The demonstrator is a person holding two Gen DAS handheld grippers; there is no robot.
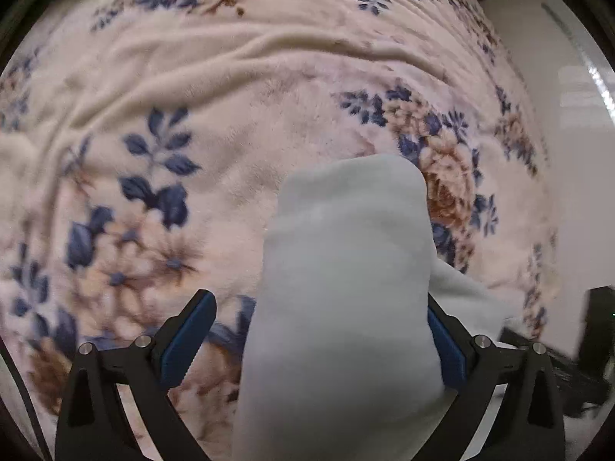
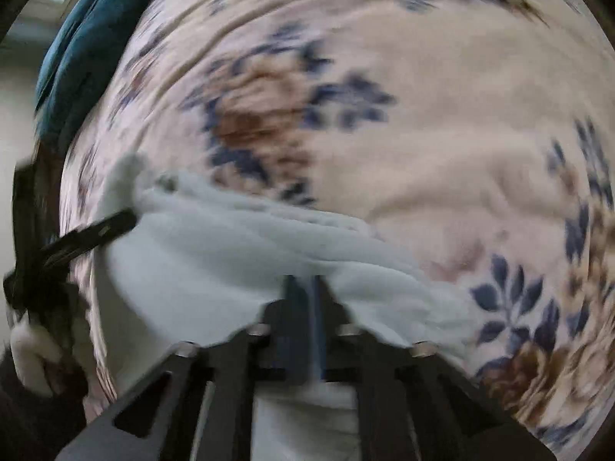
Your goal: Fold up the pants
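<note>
Item 1. Left gripper (image 1: 319, 342): black frame, blue-padded fingers (image 1: 184, 342). The jaws stand wide apart. A thick roll of the pants (image 1: 346, 280) rises between them, touching or hiding the right-hand pad, with a clear gap to the left-hand pad. Whether the cloth is pinched or merely draped over the tool cannot be told.

Item 2. Right gripper (image 2: 307, 292): black frame, jaws drawn almost together on an edge of the pants (image 2: 238, 246), a thin blue pad line showing between them. Judged to be clamped on the fabric.

Item 3. Pants: pale grey-white, soft, fleece-like. In the right wrist view they stretch as a bunched band from the right gripper across to the other tool at the left; creases run along the band. They appear lifted off the surface, not laid flat. Waist and leg ends cannot be told apart.

Item 4. Blanket (image 1: 215, 88): cream plush with blue leaves and brown flowers, wrinkled, carrying everything. Its far edge meets a pale wall in the left wrist view.

Item 5. Teal cloth (image 2: 80, 50): heaped at the blanket's far left edge in the right wrist view, well apart from the pants.

Item 6. Gloved hand (image 2: 30, 357): white glove, lower left of the right wrist view, behind the left tool.

Progress, as judged: early to middle. The garment is gathered and held between both tools, no flat finished fold visible. Left to do: lay it down, smooth it, bring halves together.
</note>
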